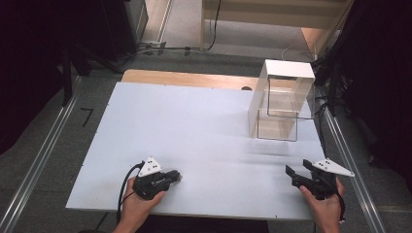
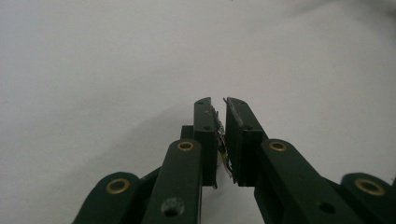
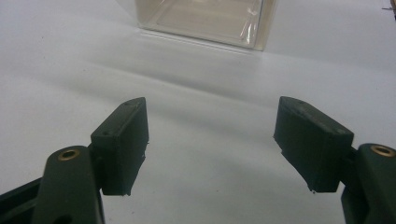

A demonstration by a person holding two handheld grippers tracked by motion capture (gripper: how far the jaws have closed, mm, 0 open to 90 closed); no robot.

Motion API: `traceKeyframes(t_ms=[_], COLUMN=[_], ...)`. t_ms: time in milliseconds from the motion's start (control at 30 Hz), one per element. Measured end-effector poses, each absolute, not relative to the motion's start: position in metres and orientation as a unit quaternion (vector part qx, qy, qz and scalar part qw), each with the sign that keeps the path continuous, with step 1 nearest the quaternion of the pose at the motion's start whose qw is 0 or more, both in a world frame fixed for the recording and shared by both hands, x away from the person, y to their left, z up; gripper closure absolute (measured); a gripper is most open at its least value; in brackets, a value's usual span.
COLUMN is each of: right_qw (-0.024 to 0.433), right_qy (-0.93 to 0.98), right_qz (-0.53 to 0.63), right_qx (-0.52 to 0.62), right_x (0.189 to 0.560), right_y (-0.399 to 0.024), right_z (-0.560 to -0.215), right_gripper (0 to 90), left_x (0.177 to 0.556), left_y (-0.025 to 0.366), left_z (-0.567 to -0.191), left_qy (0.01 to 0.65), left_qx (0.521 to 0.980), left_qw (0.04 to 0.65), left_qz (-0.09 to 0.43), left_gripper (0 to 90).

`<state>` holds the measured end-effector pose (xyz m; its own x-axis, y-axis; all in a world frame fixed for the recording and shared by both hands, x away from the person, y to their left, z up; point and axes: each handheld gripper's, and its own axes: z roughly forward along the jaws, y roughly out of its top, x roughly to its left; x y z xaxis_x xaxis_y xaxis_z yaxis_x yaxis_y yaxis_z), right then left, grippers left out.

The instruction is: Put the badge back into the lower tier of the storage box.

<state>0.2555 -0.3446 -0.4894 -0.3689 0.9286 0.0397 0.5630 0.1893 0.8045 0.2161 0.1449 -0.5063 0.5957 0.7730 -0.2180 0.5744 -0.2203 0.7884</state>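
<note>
The left gripper (image 2: 219, 135) pinches something thin, perhaps a small foil scrap (image 2: 223, 156); that slight hold could slip. The right gripper (image 3: 211, 140) gapes empty, facing the clear box (image 3: 201, 21).

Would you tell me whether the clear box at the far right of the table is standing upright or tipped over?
Upright: the clear box stands tall on the table, white top level.

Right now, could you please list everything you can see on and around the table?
table: one, white top, centre, wooden edge at the far side.
box: one, clear walls with white top and side, far right of the table.
rails: two, metal, along the table's left and right.
cables: several, dark, floor beyond the table.
left gripper: one, black, near left, jaws nearly together with nothing clearly between them.
right gripper: one, black, near right, jaws wide apart, facing the box.
hands: two, near edge.
</note>
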Motion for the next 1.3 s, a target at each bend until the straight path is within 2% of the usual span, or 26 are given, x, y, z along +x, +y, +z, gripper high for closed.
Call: traceKeyframes(t_ms=[133,1300], right_qw=[0.239,0.238], right_qy=[0.733,0.732], right_qz=[0.383,0.384], right_qx=[0.509,0.510], right_x=[0.256,0.255], right_y=[-0.345,-0.344], right_z=[-0.489,-0.489], right_gripper=[24.6,24.6], left_x=[0.215,0.236], left_y=[0.145,0.134], left_z=[-0.505,-0.494], left_qy=[0.432,0.425], left_qx=[0.771,0.769], left_qw=[0.457,0.472], left_qz=[0.100,0.075], left_gripper=[88.6,88.9])
